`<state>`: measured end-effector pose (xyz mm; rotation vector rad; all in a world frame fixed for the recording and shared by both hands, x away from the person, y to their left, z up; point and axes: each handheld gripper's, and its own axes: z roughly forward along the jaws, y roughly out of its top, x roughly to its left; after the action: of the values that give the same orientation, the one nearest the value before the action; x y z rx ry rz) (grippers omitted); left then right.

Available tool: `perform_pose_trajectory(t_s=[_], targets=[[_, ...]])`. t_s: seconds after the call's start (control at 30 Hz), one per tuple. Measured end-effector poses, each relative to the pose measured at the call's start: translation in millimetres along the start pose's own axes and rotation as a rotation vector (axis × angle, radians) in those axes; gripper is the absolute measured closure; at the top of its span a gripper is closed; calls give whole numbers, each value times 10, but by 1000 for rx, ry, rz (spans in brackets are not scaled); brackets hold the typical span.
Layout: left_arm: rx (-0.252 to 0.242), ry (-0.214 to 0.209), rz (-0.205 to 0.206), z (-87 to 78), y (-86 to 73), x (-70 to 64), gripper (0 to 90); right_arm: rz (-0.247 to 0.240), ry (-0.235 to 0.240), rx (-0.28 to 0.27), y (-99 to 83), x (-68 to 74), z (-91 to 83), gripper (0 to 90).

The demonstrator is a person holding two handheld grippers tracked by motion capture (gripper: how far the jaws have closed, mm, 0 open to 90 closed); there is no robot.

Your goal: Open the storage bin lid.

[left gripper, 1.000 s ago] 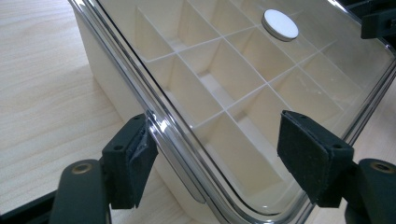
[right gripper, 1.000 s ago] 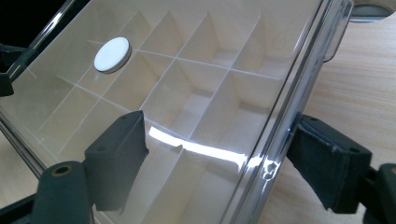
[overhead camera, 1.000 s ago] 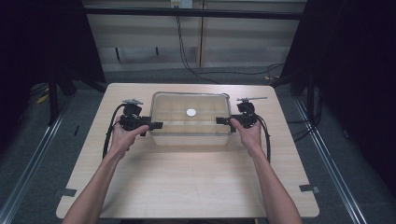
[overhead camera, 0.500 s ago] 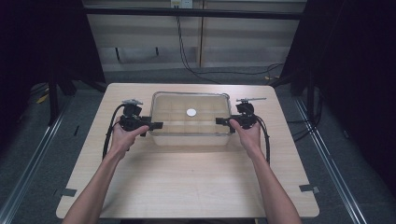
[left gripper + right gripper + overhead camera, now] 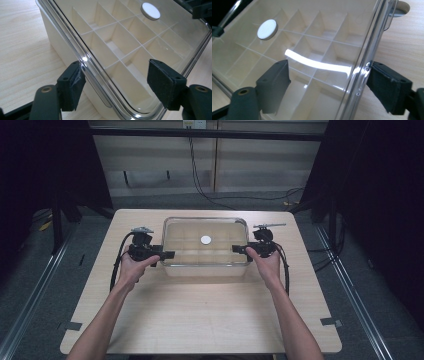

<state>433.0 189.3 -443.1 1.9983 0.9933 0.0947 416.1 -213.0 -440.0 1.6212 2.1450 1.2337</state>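
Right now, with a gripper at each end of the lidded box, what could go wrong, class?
1. The left gripper and right gripper are open astride the clear lid; its glossy rim may slip.
2. An uneven lift could tilt the lid.
3. The divided box may slide on the table.

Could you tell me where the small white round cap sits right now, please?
In the high view, the white cap sits mid-lid on the clear box, between the left gripper and right gripper.
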Motion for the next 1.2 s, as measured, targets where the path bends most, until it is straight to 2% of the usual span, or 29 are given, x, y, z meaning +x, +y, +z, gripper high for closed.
perform_pose_trajectory(t_s=[0.23,0.3,0.57,0.67,0.9,1.1,1.2], targets=[[-12,14,7,-13,2,-13,349,4,12,-7,-10,-45,-40,303],[-16,16,6,-14,0,-18,349,15,30,-22,-23,-62,-53,306],[-36,16,7,-41,2,-24,383,34,65,-70,-45,-134,-139,445],[-41,14,14,-59,6,-28,410,46,94,-97,-56,-172,-183,481],[-54,11,13,-78,3,-30,439,43,90,-123,-67,-184,-237,557],[-61,23,21,-97,8,-49,450,52,84,-119,-67,-181,-248,576],[-75,21,22,-129,8,-52,490,63,90,-136,-62,-190,-279,611]])
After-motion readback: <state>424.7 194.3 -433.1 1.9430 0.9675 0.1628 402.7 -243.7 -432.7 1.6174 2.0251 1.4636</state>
